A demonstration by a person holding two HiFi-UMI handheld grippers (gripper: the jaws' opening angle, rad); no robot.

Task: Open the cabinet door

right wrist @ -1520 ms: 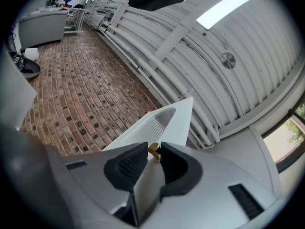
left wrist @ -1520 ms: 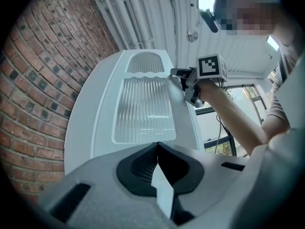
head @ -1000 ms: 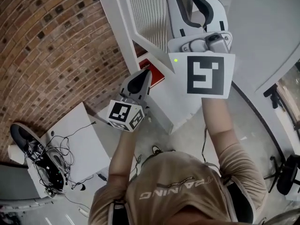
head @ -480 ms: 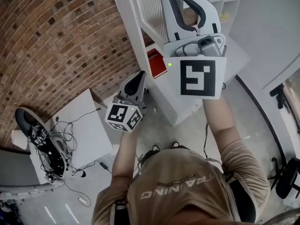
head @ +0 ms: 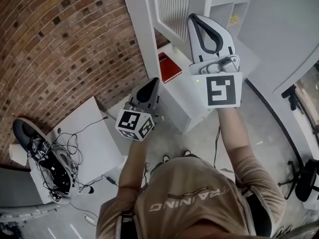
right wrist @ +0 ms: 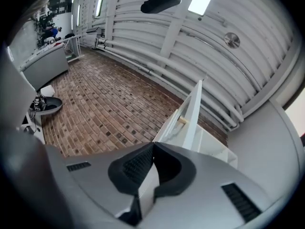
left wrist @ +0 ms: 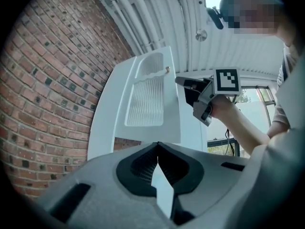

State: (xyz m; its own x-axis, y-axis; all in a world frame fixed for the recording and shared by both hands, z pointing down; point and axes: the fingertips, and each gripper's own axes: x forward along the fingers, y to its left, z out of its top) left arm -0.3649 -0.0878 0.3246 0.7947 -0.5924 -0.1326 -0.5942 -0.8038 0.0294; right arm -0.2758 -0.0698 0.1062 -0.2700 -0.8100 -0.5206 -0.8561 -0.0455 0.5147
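Brick wall (head: 60, 44) filled the left of the head view, and a low white table (head: 94, 133) littered with cables (head: 65, 151) sat at the near left. At the far centre stood the white cabinet (head: 185, 109). Its cabinet door (head: 172, 9), the one with the ribbed panel, was already swung out from the body, so a red book (head: 168, 67) showed on a shelf inside. You held your right gripper (head: 202, 24) up just right of that panel and your left gripper (head: 152, 83) lower and nearer, over the cabinet's near corner. From this angle you could not have told whether the right one touched the door. In the left gripper view, your left jaws were pressed together with nothing between them. Beyond them the door faced you, its small knob (left wrist: 167, 69) at the upper right edge, and your right gripper (left wrist: 186, 84) hung just beside that edge, apart from the knob. In the right gripper view, your right jaws were also fully closed and held nothing. The door (right wrist: 191, 112) stood edge-on further off, with the knob (right wrist: 182, 120) on its left face and open shelves to its right. By my reading, the opening step was all but done and you had no hold on the door. If it needed to go wider, your next move called for spreading the right jaws, taking the knob squarely and drawing it along the hinge's arc.
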